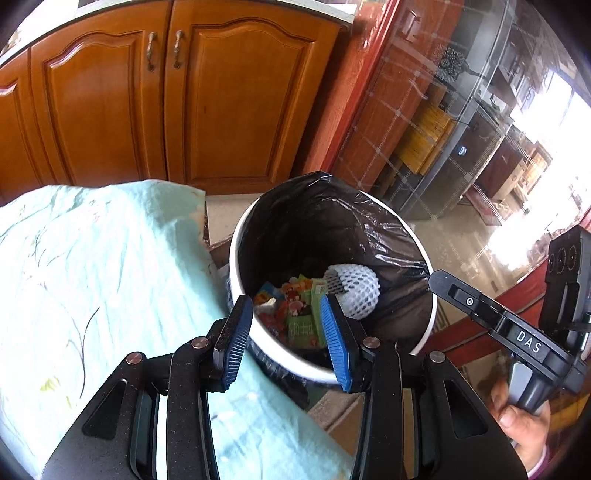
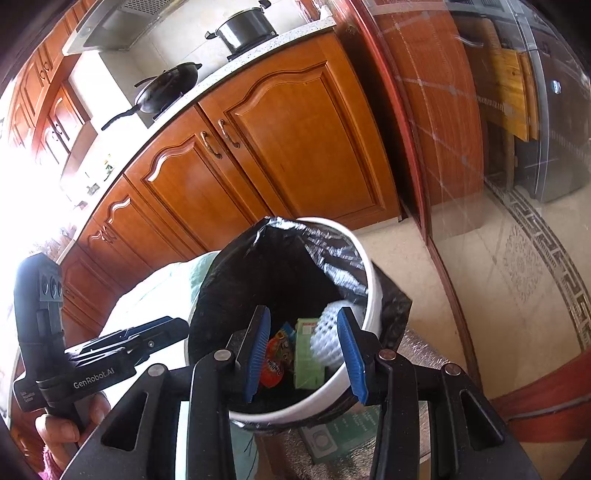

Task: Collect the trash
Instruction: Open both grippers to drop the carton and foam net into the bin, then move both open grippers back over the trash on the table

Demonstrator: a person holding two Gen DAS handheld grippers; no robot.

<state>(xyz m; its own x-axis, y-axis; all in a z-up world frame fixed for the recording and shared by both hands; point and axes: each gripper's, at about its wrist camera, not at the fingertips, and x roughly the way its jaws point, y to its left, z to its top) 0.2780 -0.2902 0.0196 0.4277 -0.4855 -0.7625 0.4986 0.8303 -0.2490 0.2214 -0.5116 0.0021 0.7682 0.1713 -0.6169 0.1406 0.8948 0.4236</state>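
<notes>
1. While both grippers hover above it, a white trash bin [image 1: 242,266] lined with a black bag [image 1: 314,214] stands on the floor, just right of a bench covered in a pale green cloth [image 1: 92,258].
2. Inside the bin lies the collected trash: a white foam fruit net [image 1: 354,291] on the right, and colourful snack wrappers [image 1: 291,310] to its left.
3. From the right wrist view, the same bin [image 2: 373,295] shows the foam net [image 2: 327,336], a green carton [image 2: 308,354] and a red wrapper [image 2: 273,365].
4. The left gripper [image 1: 288,339] has its blue-padded fingers [image 1: 334,339] spread wide, with nothing between them, over the near rim.
5. The right gripper [image 2: 304,356] likewise has its fingers [image 2: 351,354] spread wide and empty above the bin opening.
6. Each gripper also appears at the edge of the other's view, held in a hand.
7. Beyond the bin stand orange-brown wooden cabinets [image 1: 184,96].
8. On the counter above them, a black wok [image 2: 166,88] and a steel pot [image 2: 245,29] sit on a stove.
9. A glass door [image 1: 461,129] stands to the right.
</notes>
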